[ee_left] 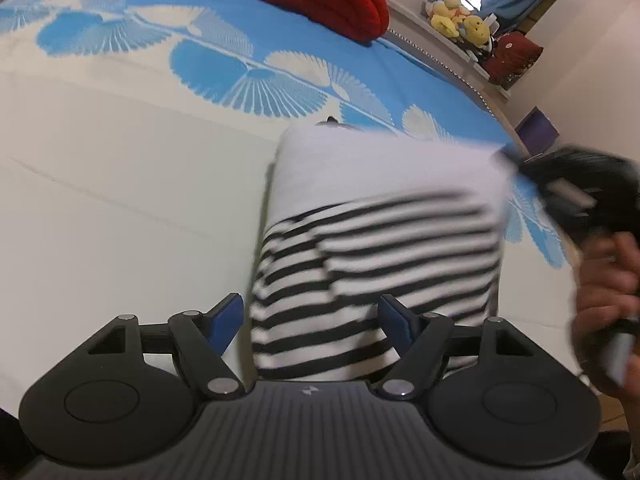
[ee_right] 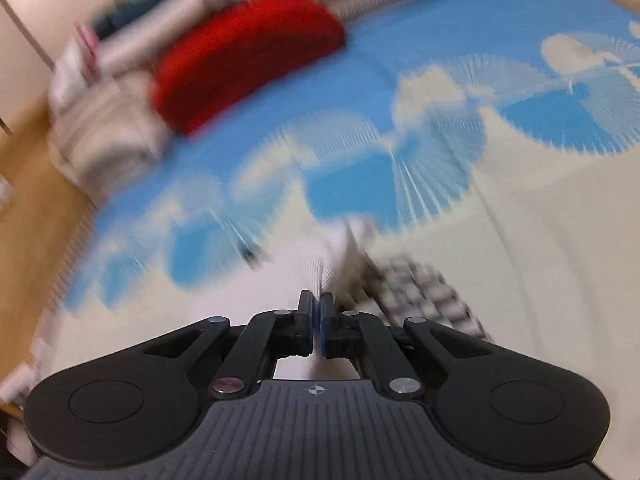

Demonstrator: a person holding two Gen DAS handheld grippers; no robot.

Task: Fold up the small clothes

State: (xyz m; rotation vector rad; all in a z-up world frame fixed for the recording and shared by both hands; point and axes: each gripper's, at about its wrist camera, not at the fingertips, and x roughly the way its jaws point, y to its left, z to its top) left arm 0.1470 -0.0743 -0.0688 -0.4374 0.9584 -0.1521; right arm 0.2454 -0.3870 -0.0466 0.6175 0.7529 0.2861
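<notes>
The striped top (ee_left: 372, 248) is pinched at its white edge by the right gripper (ee_right: 316, 320). The left gripper (ee_left: 312, 320) is held spread wide over the top, on the bed (ee_left: 120, 200)

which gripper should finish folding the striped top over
Right. The right gripper is already shut on the striped top at its white edge, while the left gripper is open, gripping nothing.
</notes>
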